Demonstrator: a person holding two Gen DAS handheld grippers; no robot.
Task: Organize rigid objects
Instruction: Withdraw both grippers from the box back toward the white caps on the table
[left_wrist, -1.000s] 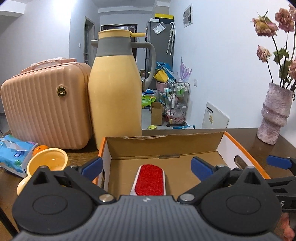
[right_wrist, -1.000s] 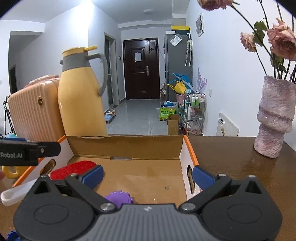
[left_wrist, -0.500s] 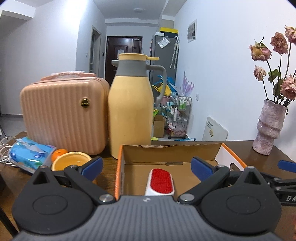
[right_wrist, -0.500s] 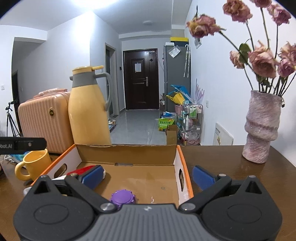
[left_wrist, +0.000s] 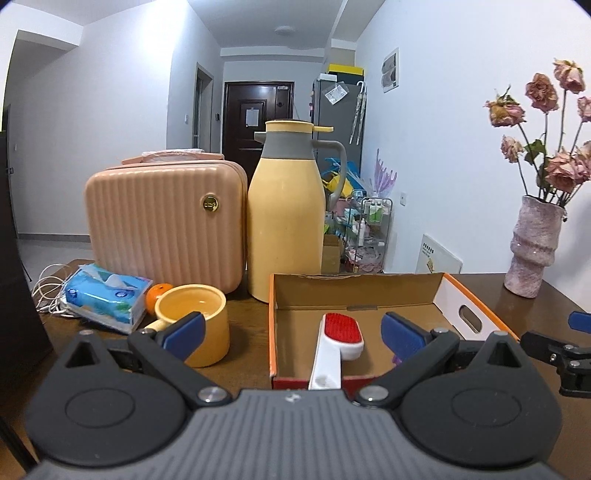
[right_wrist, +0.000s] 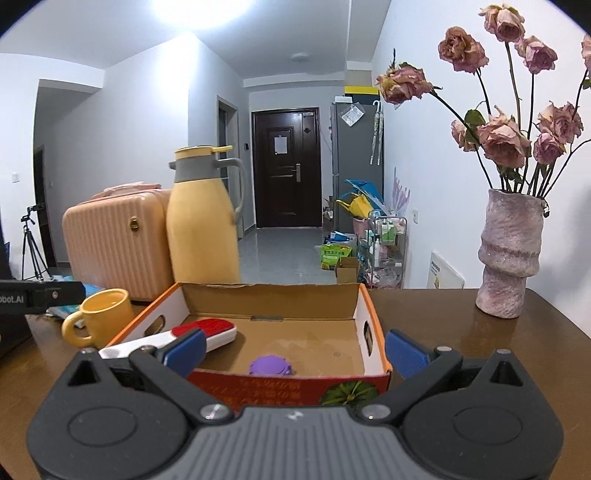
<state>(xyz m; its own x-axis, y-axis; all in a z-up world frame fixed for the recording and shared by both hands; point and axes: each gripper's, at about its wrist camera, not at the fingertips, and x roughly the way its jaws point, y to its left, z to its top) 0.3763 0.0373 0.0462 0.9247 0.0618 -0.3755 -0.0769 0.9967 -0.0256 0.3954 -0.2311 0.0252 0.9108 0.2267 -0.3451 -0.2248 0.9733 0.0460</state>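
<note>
An open cardboard box (left_wrist: 354, 295) (right_wrist: 273, 299) with orange rims sits on the brown table. Inside it lies a white lint brush with a red pad (left_wrist: 338, 341) (right_wrist: 207, 330), its handle over the near wall, and a small purple round piece (right_wrist: 270, 365). My left gripper (left_wrist: 291, 332) stands open in front of the box with nothing between its fingers. My right gripper (right_wrist: 293, 349) is open too, just before the box's front wall. A yellow mug (left_wrist: 199, 321) (right_wrist: 101, 315) stands left of the box.
Behind the box stand a tall yellow thermos (left_wrist: 286, 218) (right_wrist: 201, 221) and a pink ribbed case (left_wrist: 164, 221). A blue tissue pack (left_wrist: 105, 297), an orange (left_wrist: 157, 293) and white cables lie at the left. A pink vase with dried roses (right_wrist: 509, 254) stands at the right.
Both grippers have pulled back from over the box toward the table's near side, empty. The brush and purple piece stay in the box; the mug has come into fuller view.
</note>
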